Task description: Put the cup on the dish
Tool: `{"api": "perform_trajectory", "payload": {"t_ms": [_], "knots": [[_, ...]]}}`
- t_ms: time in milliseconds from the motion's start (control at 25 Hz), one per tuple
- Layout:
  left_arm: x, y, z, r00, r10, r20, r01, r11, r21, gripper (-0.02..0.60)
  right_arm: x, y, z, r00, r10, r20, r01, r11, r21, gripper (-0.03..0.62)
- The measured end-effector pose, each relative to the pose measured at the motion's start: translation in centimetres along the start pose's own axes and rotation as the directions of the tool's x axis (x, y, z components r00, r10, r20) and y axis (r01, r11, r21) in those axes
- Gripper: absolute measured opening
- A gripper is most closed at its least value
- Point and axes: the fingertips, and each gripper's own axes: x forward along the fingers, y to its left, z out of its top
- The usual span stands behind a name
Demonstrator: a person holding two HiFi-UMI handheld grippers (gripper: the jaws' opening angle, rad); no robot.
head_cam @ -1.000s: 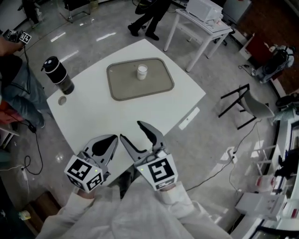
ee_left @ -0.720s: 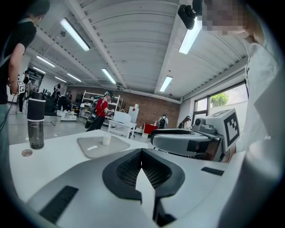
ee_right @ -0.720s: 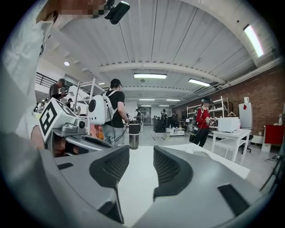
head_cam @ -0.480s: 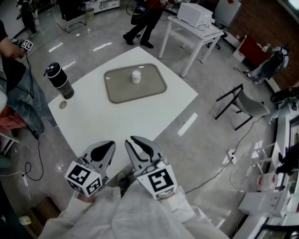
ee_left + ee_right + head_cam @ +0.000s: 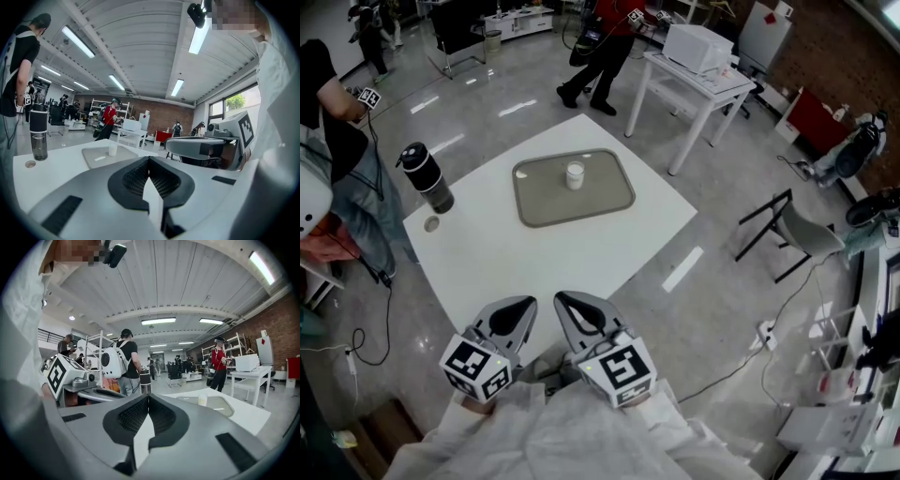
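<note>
A small white cup (image 5: 574, 175) stands upright on a grey tray-like dish (image 5: 614, 192) at the far side of the white table (image 5: 516, 253). The left gripper view shows the cup (image 5: 112, 149) on the dish (image 5: 96, 158), and the right gripper view shows the cup (image 5: 202, 400) on the dish (image 5: 221, 408). Both grippers hover side by side over the table's near corner, far from the cup. My left gripper (image 5: 525, 302) (image 5: 149, 159) is shut and empty. My right gripper (image 5: 561, 298) (image 5: 148, 398) has just been closing and is now shut on nothing.
A black bottle (image 5: 425, 176) and a small round lid (image 5: 431, 223) sit at the table's left corner. A white side table (image 5: 698, 66) stands beyond the far right, and a dark chair (image 5: 797, 225) is at the right. People stand at the left and at the back.
The right gripper's jaws went from wide open to shut, with nothing between them. Both grippers drew back a little toward the near corner. The cup and dish stayed put.
</note>
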Motion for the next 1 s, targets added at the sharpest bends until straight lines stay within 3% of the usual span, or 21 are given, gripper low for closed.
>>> {"api": "perform_trajectory", "payload": {"t_ms": [320,520,760,1000], "knots": [[0.7,-0.6,-0.1,1.0,-0.009,-0.015,0.01,1.0,0.016,-0.005,-0.7,-0.8,-1.5,1.0,0.007,-0.027,-0.004,0.995,0.099,0.012],[0.9,-1.3,-0.5,0.999,-0.033,-0.033,0.033,0.999,0.015,-0.005,-1.3,-1.0,-2.3,0.998,-0.003,-0.061,0.01,0.994,0.113,0.012],[0.6,-1.6,-1.4,0.997,-0.047,-0.058,0.047,0.999,0.006,-0.005,-1.1,-0.8,-2.3,0.996,-0.022,-0.082,0.026,0.999,0.044,0.012],[0.4,-1.1,-1.7,0.997,-0.049,-0.063,0.049,0.999,0.0,-0.005,-1.0,-0.7,-2.3,0.996,-0.032,-0.083,0.035,0.999,0.038,0.012]]}}
